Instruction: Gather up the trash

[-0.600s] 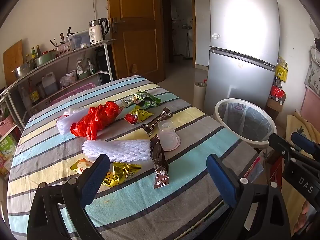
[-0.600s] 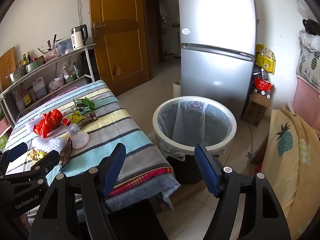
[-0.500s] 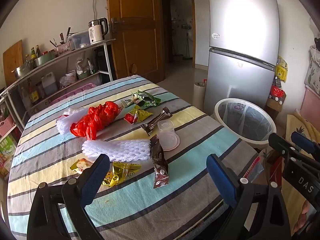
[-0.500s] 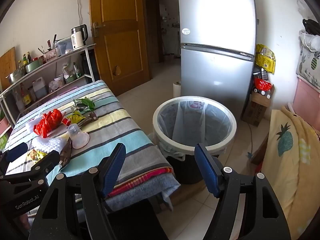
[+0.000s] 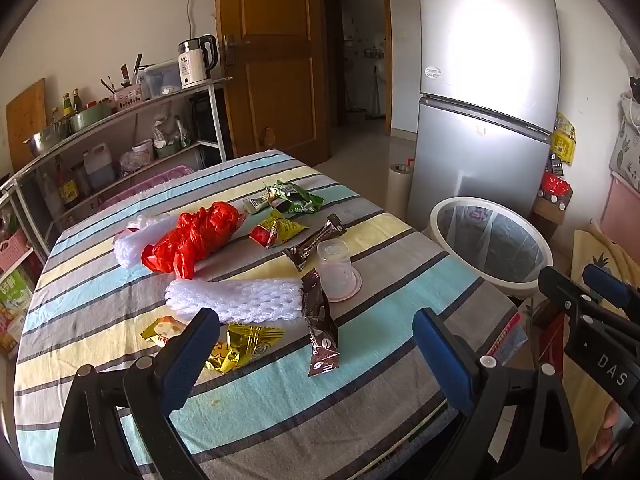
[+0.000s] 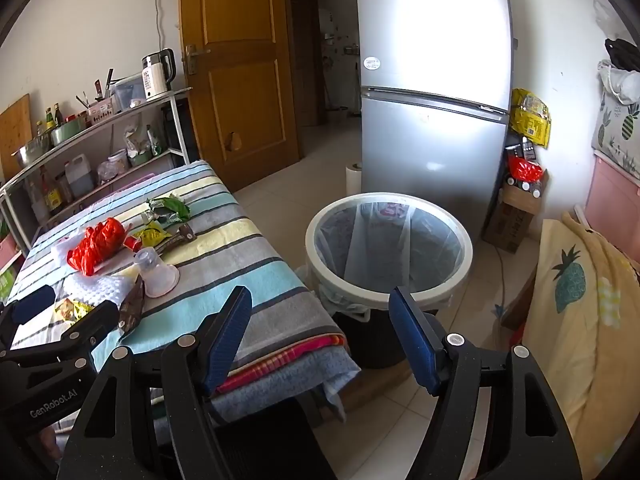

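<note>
While my left tongs (image 5: 316, 344) and right tongs (image 6: 320, 320) both gape wide and hold nothing, the trash (image 5: 320, 320) lies on the counter (image 5: 280, 408), beside the bin (image 6: 388, 256).

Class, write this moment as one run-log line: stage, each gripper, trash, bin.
stage: before first pick | left gripper: jaws open, empty | right gripper: jaws open, empty | wrappers: on table | bin: beside table, lined
</note>
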Action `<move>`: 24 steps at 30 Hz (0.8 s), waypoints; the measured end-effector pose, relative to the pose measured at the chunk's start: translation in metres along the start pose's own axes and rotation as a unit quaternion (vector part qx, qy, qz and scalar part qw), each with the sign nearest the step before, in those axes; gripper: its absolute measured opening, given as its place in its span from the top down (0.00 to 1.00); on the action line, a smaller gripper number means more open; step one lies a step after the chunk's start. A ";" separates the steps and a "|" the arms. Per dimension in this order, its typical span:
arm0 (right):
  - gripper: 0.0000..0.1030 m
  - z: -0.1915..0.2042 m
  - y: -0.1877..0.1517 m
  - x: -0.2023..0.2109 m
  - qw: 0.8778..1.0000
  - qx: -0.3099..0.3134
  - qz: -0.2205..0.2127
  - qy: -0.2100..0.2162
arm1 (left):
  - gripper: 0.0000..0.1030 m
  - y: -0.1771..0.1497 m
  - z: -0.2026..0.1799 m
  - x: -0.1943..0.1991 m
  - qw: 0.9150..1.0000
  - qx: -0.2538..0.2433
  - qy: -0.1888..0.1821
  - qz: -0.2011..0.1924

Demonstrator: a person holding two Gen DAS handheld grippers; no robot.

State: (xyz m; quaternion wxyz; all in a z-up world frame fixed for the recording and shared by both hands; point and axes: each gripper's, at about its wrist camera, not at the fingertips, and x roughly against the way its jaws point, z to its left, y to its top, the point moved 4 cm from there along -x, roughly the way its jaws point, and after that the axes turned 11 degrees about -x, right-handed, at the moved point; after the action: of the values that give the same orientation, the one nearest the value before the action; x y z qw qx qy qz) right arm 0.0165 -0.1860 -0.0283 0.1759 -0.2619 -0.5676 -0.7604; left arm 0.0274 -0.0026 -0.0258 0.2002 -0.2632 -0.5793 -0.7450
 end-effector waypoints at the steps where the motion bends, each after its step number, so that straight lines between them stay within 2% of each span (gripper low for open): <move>1: 0.30 0.000 0.000 0.000 1.000 0.001 0.001 0.000 | 0.04 0.000 0.000 0.000 1.000 0.000 0.000 0.000; 24: 0.30 0.000 0.000 0.001 1.000 0.001 -0.001 0.001 | 0.04 0.001 0.001 -0.002 1.000 0.001 -0.001 0.000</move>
State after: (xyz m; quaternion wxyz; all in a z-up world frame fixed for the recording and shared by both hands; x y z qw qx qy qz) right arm 0.0154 -0.1858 -0.0273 0.1761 -0.2606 -0.5684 -0.7602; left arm 0.0291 -0.0021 -0.0261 0.1999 -0.2633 -0.5805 -0.7441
